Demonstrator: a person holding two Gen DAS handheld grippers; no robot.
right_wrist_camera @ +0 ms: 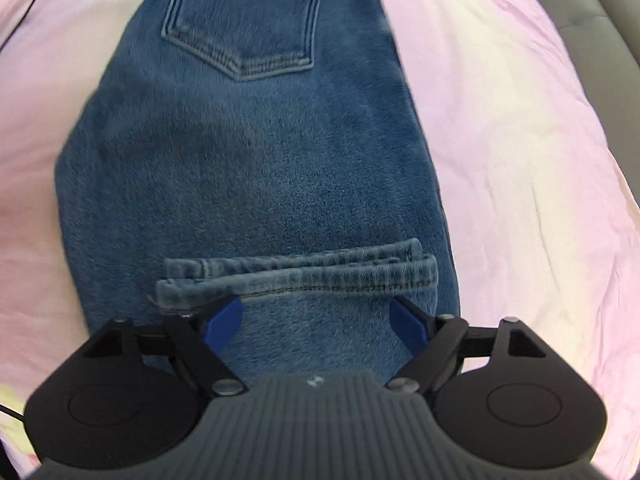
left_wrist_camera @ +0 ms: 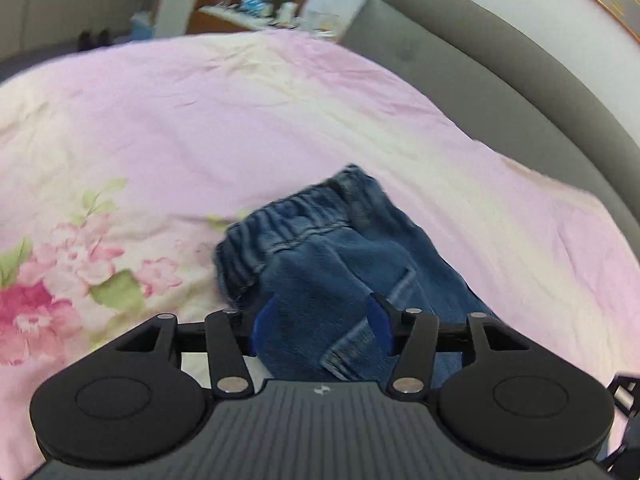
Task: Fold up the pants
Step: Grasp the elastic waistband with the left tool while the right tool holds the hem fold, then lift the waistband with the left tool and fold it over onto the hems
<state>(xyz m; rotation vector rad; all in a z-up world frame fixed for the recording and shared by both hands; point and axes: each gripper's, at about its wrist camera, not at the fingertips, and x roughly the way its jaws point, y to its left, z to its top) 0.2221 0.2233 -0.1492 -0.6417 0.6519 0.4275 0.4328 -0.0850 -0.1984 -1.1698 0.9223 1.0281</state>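
Folded blue denim pants point(right_wrist_camera: 248, 168) lie on a pink floral bedspread point(left_wrist_camera: 240, 112), with two grippers spread wide above them.

A grey padded headboard point(left_wrist_camera: 500, 60) borders the bed. In the right wrist view the back pocket point(right_wrist_camera: 244, 20) faces up and the leg hems point(right_wrist_camera: 296, 276) lie across the fold. The left gripper point(left_wrist_camera: 322, 320) and right gripper point(right_wrist_camera: 316, 320) hold nothing, their blue pads point(right_wrist_camera: 224, 318) apart and clear of the cloth.

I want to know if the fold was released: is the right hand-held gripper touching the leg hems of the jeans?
Apart. In the right wrist view the right hand-held gripper stands open, and the hems lie flat beyond its blue fingertips, with nothing pinched between them.
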